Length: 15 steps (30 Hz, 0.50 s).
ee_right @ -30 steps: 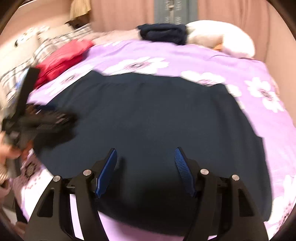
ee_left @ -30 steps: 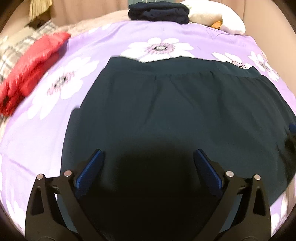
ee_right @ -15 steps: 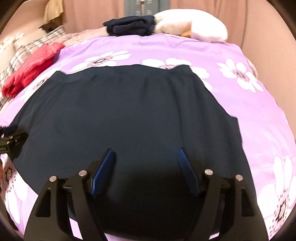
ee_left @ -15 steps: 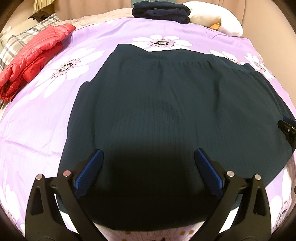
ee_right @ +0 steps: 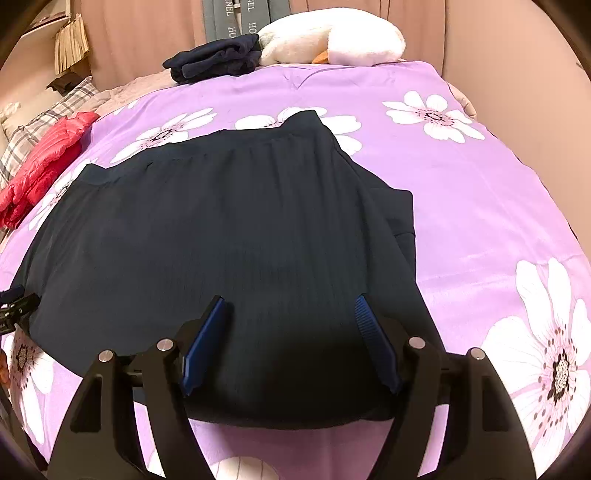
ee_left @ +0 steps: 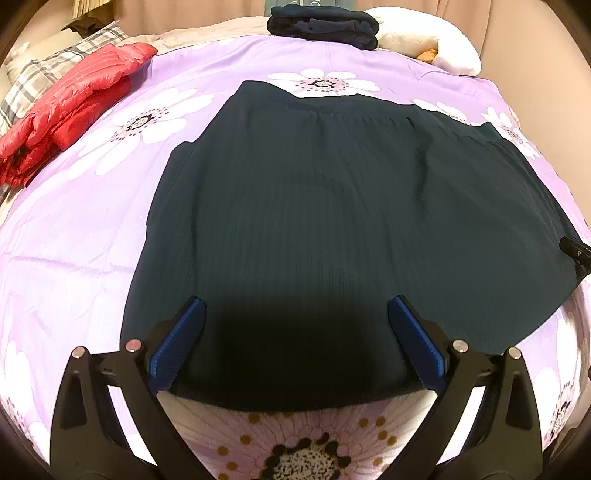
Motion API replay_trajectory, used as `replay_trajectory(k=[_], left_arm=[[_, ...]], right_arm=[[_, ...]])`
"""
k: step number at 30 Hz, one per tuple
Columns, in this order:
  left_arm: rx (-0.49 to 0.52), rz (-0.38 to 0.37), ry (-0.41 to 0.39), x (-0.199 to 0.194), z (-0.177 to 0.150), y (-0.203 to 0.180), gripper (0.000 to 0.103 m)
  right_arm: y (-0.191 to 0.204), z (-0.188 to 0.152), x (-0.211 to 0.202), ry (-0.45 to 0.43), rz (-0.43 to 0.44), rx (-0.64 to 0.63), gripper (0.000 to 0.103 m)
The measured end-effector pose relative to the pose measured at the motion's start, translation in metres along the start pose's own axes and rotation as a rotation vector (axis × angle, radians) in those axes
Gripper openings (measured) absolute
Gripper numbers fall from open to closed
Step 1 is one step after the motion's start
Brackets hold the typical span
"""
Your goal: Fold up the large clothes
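Note:
A large dark pleated skirt (ee_left: 332, 206) lies spread flat on the purple flowered bedspread (ee_left: 74, 229), waistband at the far side. It also shows in the right wrist view (ee_right: 229, 229). My left gripper (ee_left: 295, 341) is open and empty, hovering over the skirt's near hem towards its left side. My right gripper (ee_right: 290, 341) is open and empty over the near hem towards the right side. The right gripper's tip shows at the right edge of the left wrist view (ee_left: 576, 254); the left gripper's tip shows at the left edge of the right wrist view (ee_right: 14, 302).
A red puffer jacket (ee_left: 62, 110) lies at the bed's left. A folded dark garment (ee_left: 325, 22) and a white plush toy (ee_right: 332, 37) sit at the far end. A plaid pillow (ee_left: 44, 74) lies far left. Curtains hang behind the bed.
Both grippers have drawn back towards the near hem, so the bedspread now shows below the skirt's edge. Both stay open. The skirt lies still.

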<state>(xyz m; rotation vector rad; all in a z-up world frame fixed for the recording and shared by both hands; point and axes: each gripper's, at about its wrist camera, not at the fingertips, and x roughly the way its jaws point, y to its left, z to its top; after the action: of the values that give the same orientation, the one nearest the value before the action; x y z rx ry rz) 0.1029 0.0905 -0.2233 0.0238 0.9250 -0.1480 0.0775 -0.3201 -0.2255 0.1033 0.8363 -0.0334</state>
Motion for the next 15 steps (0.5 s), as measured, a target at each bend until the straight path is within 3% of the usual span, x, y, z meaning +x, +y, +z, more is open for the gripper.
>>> replay_trajectory(k=[11,15], left_arm=[[-0.028,-0.007,-0.020,-0.013,-0.011,0.004,0.101],[-0.034,0.011,-0.052,-0.031,-0.011,0.009,0.100]], right_arm=[[-0.006,-0.008,-0.009,0.004,0.015,0.024,0.073],[-0.004,-0.005,-0.027,-0.024,-0.045,0.007,0.073]])
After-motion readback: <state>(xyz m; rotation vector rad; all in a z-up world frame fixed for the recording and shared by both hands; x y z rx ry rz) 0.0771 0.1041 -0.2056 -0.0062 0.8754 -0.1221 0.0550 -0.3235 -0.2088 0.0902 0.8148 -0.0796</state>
